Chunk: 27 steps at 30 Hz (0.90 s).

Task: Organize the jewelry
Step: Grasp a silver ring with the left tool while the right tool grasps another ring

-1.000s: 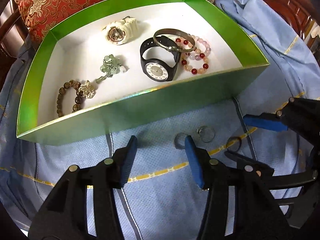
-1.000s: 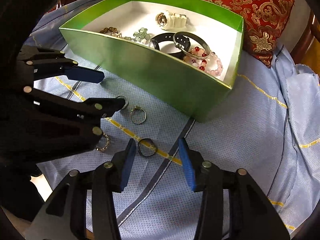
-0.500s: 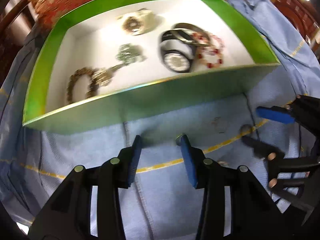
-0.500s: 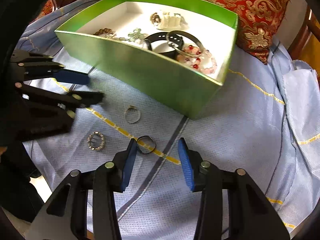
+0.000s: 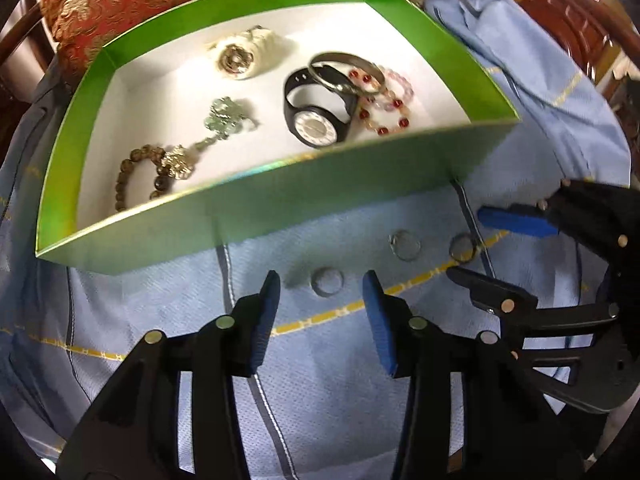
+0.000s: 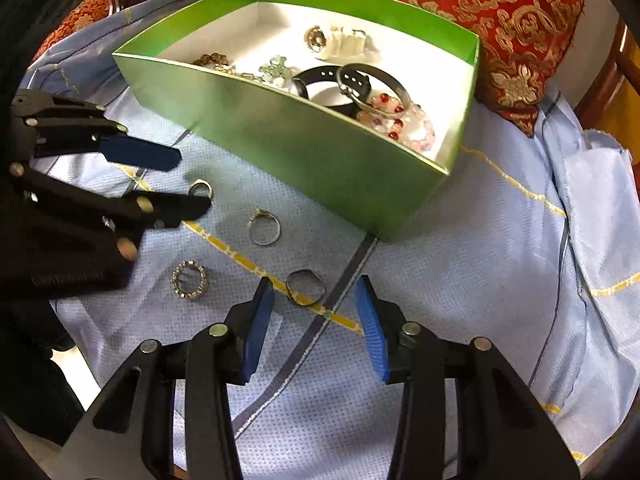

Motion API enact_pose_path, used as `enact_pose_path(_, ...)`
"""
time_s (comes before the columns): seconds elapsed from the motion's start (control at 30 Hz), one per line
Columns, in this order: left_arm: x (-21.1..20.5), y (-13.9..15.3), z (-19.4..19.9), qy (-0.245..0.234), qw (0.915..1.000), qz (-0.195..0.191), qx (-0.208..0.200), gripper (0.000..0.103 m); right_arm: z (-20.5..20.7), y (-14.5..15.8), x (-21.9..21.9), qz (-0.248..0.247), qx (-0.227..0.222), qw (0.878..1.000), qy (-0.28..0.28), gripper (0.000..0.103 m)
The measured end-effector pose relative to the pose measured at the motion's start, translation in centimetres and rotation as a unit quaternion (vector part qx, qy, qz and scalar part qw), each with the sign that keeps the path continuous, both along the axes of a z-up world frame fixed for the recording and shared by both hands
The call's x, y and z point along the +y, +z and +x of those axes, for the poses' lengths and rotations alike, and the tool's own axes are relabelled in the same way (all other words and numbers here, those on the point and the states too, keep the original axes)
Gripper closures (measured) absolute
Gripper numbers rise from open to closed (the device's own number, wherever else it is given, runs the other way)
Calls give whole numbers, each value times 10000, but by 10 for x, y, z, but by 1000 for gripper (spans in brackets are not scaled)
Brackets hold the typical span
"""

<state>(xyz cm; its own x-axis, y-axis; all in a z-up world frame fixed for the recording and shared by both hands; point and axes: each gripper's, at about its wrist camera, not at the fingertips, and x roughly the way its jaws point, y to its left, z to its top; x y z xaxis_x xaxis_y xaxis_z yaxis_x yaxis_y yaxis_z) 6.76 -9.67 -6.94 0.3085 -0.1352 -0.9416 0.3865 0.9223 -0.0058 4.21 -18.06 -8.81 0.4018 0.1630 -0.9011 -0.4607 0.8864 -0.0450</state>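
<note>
A green box (image 5: 280,200) with a white floor holds a white watch (image 5: 240,58), a black watch (image 5: 316,120), a metal bangle (image 5: 344,70), a pink and red bead bracelet (image 5: 386,104), a green flower piece (image 5: 226,118) and a brown bead bracelet (image 5: 132,184). Several rings lie on the blue cloth in front of it. A silver ring (image 5: 327,281) lies just ahead of my open left gripper (image 5: 321,292), between its fingertips and untouched. A dark ring (image 6: 306,286) lies close to the left fingertip of my open right gripper (image 6: 314,285).
Other loose rings: a plain one (image 6: 265,226), a sparkly one (image 6: 189,279), and one (image 6: 201,189) at the left gripper's (image 6: 192,180) tips. Red patterned cushion (image 6: 500,12) lies behind the box. The right gripper (image 5: 468,242) reaches in from the right of the left wrist view.
The left gripper drew back to the left, uncovering the sparkly ring, and a silver ring now lies between its fingertips. The right gripper has barely moved.
</note>
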Motion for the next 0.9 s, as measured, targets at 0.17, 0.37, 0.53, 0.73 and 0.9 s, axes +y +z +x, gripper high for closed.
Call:
enact_pose_path(0.17, 4, -3, -3, -11, 10000, 48, 44, 57, 0, 0, 1, 150, 73, 9998, 119, 82)
enact_pose_path(0.37, 14, 1, -14, -32, 10000, -28, 21, 43, 0, 0, 3, 157, 108, 9997, 168, 81)
enact_pose_path(0.53, 18, -3, -12, -37, 10000, -10, -63, 53, -1, 2, 1, 137, 67, 9998, 90, 76)
enact_pose_path(0.73, 0, -10, -11, -252, 9996, 67, -134, 67, -3, -1, 3, 62, -24, 9999, 127, 65)
enact_pose_path(0.9, 4, -9, -15, -219, 9997, 30, -135, 80, -5, 0, 5, 181, 30, 9995, 241, 82)
